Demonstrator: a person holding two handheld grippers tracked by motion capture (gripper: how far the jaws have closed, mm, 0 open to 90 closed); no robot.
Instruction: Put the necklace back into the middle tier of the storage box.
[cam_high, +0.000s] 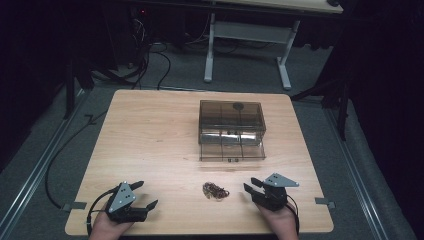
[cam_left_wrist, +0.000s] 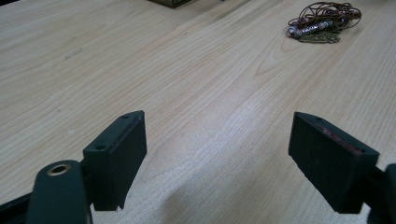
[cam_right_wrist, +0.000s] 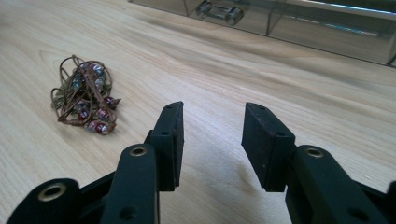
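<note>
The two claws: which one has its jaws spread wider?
The left claw: its jaws stand far apart, while the right claw shows a narrower gap. Both are empty.

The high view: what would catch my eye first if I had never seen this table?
A smoky see-through drawer box sits toward the far middle of the wooden table. Near the front edge lies a tangled beaded cord, flanked by the open left gripper and open right gripper.

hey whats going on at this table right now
A person holds a black two-jaw gripper in each hand at the near edge of a light wooden table. The left gripper and right gripper both have open jaws holding nothing. Between them lies a tangled brown cord bracelet with beads, untouched. Farther back stands a smoky transparent plastic drawer box.
</note>
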